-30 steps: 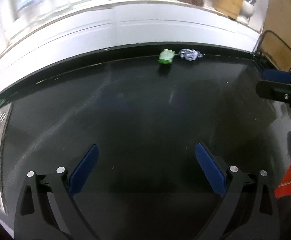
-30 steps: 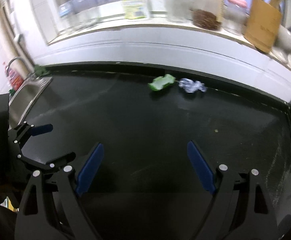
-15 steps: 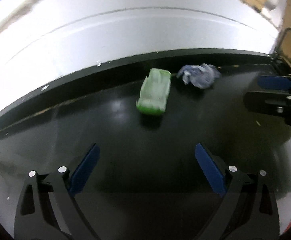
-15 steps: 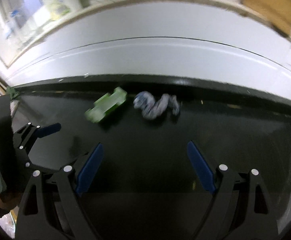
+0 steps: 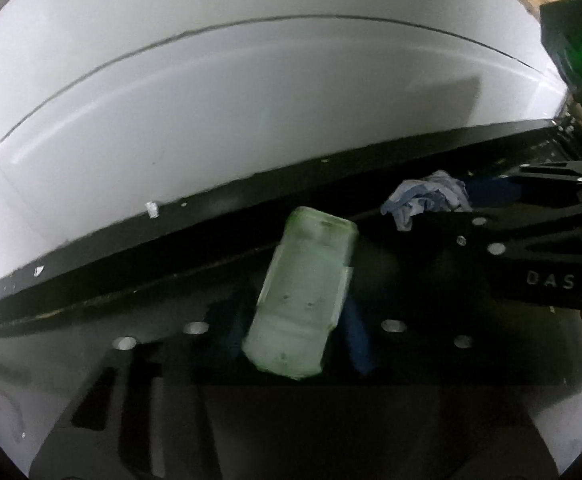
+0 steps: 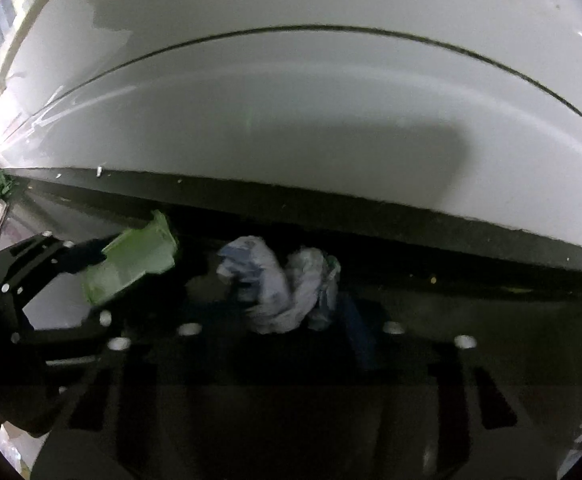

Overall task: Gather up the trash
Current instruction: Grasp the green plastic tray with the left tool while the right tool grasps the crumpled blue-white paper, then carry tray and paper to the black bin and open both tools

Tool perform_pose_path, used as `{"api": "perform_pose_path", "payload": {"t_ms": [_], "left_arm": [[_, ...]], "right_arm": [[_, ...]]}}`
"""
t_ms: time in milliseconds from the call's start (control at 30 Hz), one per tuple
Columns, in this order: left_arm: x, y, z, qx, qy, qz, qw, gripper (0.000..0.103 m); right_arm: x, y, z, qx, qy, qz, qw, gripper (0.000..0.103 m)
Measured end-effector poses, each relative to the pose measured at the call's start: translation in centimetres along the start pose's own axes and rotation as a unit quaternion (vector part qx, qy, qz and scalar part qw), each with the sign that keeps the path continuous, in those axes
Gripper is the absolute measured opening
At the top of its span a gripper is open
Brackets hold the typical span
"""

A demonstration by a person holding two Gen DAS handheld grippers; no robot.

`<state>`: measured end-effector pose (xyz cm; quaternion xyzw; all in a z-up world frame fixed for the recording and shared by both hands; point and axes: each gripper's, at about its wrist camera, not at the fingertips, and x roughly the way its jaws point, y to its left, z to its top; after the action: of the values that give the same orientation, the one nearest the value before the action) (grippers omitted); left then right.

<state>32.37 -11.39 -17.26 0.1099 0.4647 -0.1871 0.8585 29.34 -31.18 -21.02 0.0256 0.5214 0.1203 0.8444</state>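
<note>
A second ago both claws hung wide over the bare black counter [image 5: 91, 296]; now the left claw [image 5: 295, 332] is closing on the flattened green packet [image 5: 303, 296] and the right claw [image 6: 291, 324] on the crumpled blue-white wrapper [image 6: 279, 284]. Blue pads flank each piece, apparently pressing. Both scraps lie by the white wall [image 6: 291, 100], so lifting looks next.
</note>
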Motion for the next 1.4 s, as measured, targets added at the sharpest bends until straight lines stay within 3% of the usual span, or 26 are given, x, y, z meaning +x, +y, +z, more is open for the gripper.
{"api": "perform_pose_path", "payload": {"t_ms": [67,200,467,567,733,967,1233,1400], "left_arm": [[-0.3,-0.3,0.0,0.002,0.0,-0.005,1.0,0.033],[-2.1,-0.7,-0.4,0.002,-0.002,-0.002,1.0,0.033],[-9.9,-0.7,-3.7,-0.014,-0.026,0.013,0.9995,0.033],[-12.8,-1.2,-6.2,-0.022,-0.026,0.019,0.9992,0.033],[-16.9,-1.6,-11.3,-0.016,-0.017,0.021,0.9995,0.033],[-21.2,-2.9,-19.7,-0.02,-0.001,0.013,0.9997,0.033],[-23.9,-1.9,-22.6,-0.032,-0.02,0.031,0.9988,0.033],[-26.7,1.1,-24.3,-0.074,-0.039,0.068,0.9942,0.033]], "right_arm": [[-0.4,0.2,-0.3,-0.004,0.0,-0.002,1.0,0.036],[-2.4,0.6,-0.7,-0.003,-0.009,-0.003,1.0,0.036],[-9.7,2.8,-4.5,-0.008,-0.037,-0.008,0.999,0.036],[-12.0,4.2,-6.7,-0.005,-0.042,-0.007,0.999,0.036],[-16.5,7.6,-13.3,0.007,-0.037,-0.005,0.999,0.036],[-19.4,11.5,-20.7,0.01,-0.015,-0.004,1.0,0.036],[-20.6,14.1,-21.4,0.004,-0.033,-0.008,0.999,0.036],[-20.8,18.1,-20.2,-0.04,-0.045,0.017,0.998,0.036]]}}
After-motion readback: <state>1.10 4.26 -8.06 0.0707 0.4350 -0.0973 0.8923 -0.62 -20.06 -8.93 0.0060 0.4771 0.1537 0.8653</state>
